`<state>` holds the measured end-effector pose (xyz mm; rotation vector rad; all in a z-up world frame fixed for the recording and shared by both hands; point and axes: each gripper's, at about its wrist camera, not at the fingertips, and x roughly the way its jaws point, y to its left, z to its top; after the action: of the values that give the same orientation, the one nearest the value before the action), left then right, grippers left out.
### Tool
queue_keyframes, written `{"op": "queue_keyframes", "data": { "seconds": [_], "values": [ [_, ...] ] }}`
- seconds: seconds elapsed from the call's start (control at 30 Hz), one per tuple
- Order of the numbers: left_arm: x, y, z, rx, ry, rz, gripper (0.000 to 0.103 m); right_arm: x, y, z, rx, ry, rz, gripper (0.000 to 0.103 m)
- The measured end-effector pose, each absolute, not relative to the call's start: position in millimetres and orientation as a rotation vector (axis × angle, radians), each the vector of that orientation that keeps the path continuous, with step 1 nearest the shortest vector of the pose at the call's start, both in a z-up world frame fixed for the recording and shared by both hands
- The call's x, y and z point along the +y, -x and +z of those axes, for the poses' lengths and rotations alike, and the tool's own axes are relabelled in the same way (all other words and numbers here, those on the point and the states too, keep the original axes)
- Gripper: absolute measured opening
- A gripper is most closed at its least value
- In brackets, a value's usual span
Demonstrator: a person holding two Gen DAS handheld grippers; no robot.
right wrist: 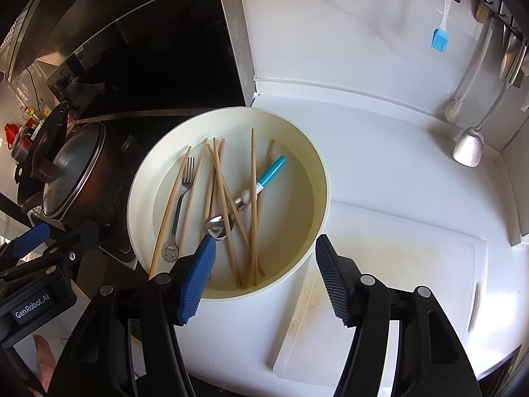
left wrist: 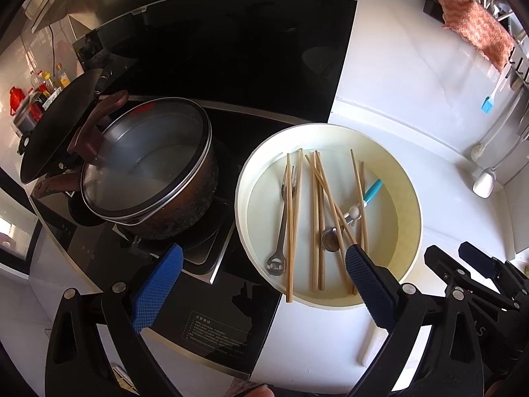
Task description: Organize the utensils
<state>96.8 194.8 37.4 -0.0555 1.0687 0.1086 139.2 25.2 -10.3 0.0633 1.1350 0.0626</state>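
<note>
**Operator:** Left wrist view first, going left to right: a lidded pot on the stove, then the cream basin on the white table with all the utensils in it. My left gripper has its jaws wide open and empty, straddling the basin's near rim.

**Partner:** What lies inside?

**Operator:** A fork at the left, loose chopsticks crossing the middle, a spoon near my right-hand pad, and a blue-handled piece beyond it. Almost everything runs lengthwise, away from the jaws.

**Partner:** And your right side?

**Operator:** In the right wrist view my right gripper is also open and holding nothing, its left pad just over the spoon's bowl, with a white cutting board to its right. I judge the jaws would close across those long axes, and the right hand looks the nearer to the spoon.

**Partner:** Anything unclear?

**Operator:** The spoon's handle is buried under chopsticks, the small white figure beside it I can't identify, and I see no holder to sort into.
</note>
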Motion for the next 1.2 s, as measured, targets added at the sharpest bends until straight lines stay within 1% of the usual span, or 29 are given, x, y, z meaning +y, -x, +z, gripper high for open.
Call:
{"op": "queue_keyframes", "data": {
  "seconds": [1.2],
  "values": [
    [194.0,-98.4,35.2,1.086,0.042,0.102,0.097,26.6,-139.9,-9.5,1.138,-0.048,0.073,0.060]
  ]
}}
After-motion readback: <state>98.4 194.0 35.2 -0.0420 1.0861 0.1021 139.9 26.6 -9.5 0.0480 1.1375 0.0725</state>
